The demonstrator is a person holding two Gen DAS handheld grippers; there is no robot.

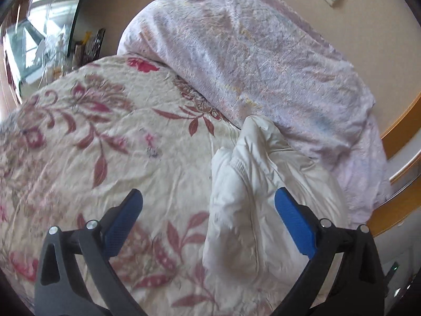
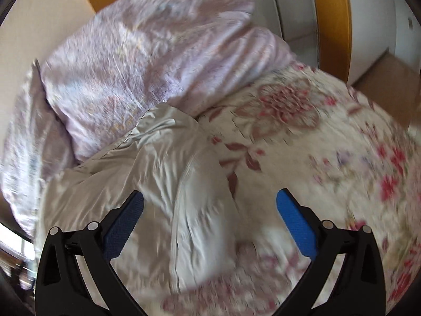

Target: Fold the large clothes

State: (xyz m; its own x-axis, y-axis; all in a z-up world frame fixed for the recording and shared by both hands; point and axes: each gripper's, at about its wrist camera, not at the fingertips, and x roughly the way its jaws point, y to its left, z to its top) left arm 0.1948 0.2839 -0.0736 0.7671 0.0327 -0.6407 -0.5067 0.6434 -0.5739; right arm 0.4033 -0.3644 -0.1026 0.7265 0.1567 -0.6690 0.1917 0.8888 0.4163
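Note:
A white puffy jacket [image 1: 252,184] lies crumpled on a floral bedspread [image 1: 105,137], with a ribbed cuff showing near its middle. My left gripper [image 1: 208,205] hovers above it, open, its blue right finger over the jacket and its left finger over bare bedspread. In the right wrist view the same jacket [image 2: 147,179] fills the lower left, one sleeve running down between the fingers. My right gripper [image 2: 210,205] is open above that sleeve and holds nothing. The image there is blurred by motion.
A bunched lilac quilt [image 1: 250,52] lies behind the jacket against the wall, also seen as the lilac quilt [image 2: 147,52]. A wooden bed frame [image 1: 400,129] runs along the right. A window and cluttered shelf [image 1: 79,44] stand at the far left.

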